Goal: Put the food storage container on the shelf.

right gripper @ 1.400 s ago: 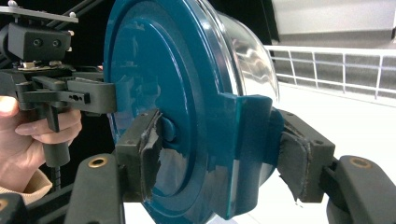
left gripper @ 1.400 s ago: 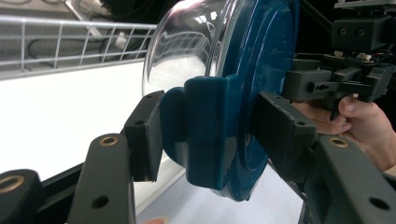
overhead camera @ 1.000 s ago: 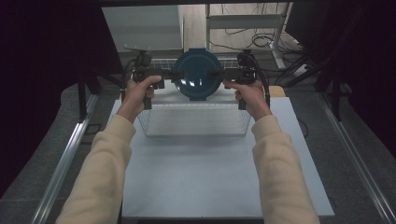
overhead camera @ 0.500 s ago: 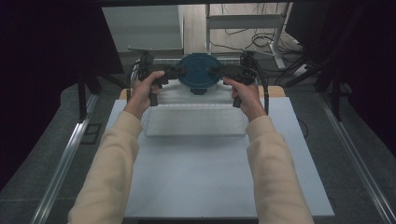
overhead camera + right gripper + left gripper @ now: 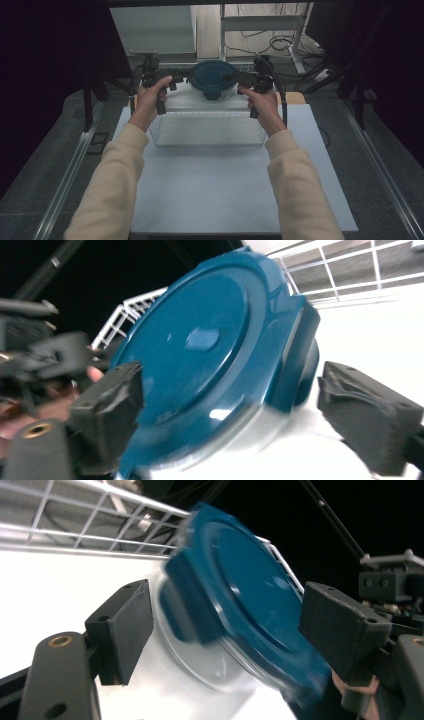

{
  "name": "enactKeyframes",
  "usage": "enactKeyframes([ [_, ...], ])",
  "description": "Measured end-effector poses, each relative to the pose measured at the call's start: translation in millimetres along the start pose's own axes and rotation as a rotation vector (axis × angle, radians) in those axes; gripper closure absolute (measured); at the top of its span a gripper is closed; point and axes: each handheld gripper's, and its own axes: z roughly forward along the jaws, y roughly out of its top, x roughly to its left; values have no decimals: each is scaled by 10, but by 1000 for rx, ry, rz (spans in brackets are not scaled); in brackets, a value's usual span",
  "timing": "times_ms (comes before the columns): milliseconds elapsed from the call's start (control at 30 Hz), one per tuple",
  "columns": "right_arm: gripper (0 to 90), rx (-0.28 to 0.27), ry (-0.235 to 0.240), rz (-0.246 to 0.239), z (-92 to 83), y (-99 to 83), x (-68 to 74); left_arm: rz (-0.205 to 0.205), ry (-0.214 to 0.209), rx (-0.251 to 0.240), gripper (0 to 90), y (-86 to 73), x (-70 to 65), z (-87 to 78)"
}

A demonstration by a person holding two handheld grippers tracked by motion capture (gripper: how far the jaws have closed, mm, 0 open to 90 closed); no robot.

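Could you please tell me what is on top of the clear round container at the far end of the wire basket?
A dark teal lid covers the clear container; whatever is inside is hidden beneath it.

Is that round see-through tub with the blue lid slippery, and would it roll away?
The round clear tub with the blue lid looks glossy, so probably slippery. It seems stiff, not floppy. It would probably sit flat rather than roll inside the white wire basket.
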Motion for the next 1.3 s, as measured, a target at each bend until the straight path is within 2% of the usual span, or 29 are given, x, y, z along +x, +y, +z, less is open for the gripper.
enactKeyframes([
  [33,84,7,-35,-48,-66,-24,49,30,12,-3,213,-30,-46,-58],
  [67,84,-8,-58,-117,-194,-91,103,56,25,-6,214,-66,-94,-115],
  [133,85,-18,-69,-165,-312,-165,131,120,52,-17,219,-211,-222,-273],
  [167,85,-18,-69,-165,-312,-165,131,120,52,-17,228,-211,-222,-273],
  [267,87,-28,-63,-249,-537,-364,192,219,96,-5,231,-446,-345,-439],
  [300,92,-27,-52,-303,-652,-509,219,257,112,16,230,-607,-392,-510],
  [400,101,-38,-58,-385,-847,-793,234,294,118,31,232,-911,-444,-627],
  [433,101,-38,-58,-385,-847,-793,234,294,118,31,235,-911,-444,-627],
  [467,113,-56,-50,-418,-978,-989,211,303,103,36,238,-1121,-462,-695],
  [500,113,-56,-50,-418,-978,-989,211,303,103,36,239,-1121,-462,-695],
  [533,126,-76,-44,-447,-1104,-1228,162,318,100,50,241,-1344,-464,-750],
  [567,126,-76,-44,-447,-1104,-1228,162,318,100,50,242,-1344,-464,-750],
  [600,126,-75,-39,-451,-1138,-1310,136,330,101,67,242,-1487,-460,-777],
  [633,127,-70,-41,-452,-1189,-1443,81,335,102,83,245,-1604,-450,-794],
  [667,130,-64,-41,-444,-1266,-1651,-13,336,97,104,244,-1802,-420,-818],
  [700,133,-66,-38,-440,-1294,-1728,-49,336,97,104,243,-1802,-420,-818],
  [733,133,-65,-38,-431,-1324,-1830,-98,341,102,119,239,-1911,-397,-829],
  [767,133,-65,-38,-431,-1324,-1830,-98,349,112,131,239,-2016,-377,-847],
  [800,135,-57,-37,-423,-1368,-2037,-191,352,121,134,240,-2115,-352,-864],
  [833,136,-52,-41,-420,-1376,-2140,-238,346,127,148,239,-2298,-290,-889],
  [933,138,-24,-45,-406,-1357,-2414,-368,309,123,162,237,-2509,-182,-894],
  [967,140,-14,-50,-406,-1346,-2480,-402,309,123,162,238,-2509,-182,-894],
  [1000,140,5,-58,-412,-1336,-2524,-424,308,137,185,237,-2573,-143,-881],
  [1067,140,15,-65,-423,-1333,-2546,-434,312,141,186,232,-2582,-140,-879],
  [1100,140,-2,-77,-436,-1350,-2545,-433,321,144,180,228,-2578,-162,-883],
  [1167,139,-20,-70,-433,-1360,-2538,-428,336,155,166,221,-2575,-194,-892],
  [1300,136,-24,-71,-432,-1350,-2573,-459,350,177,153,210,-2604,-190,-900],
])
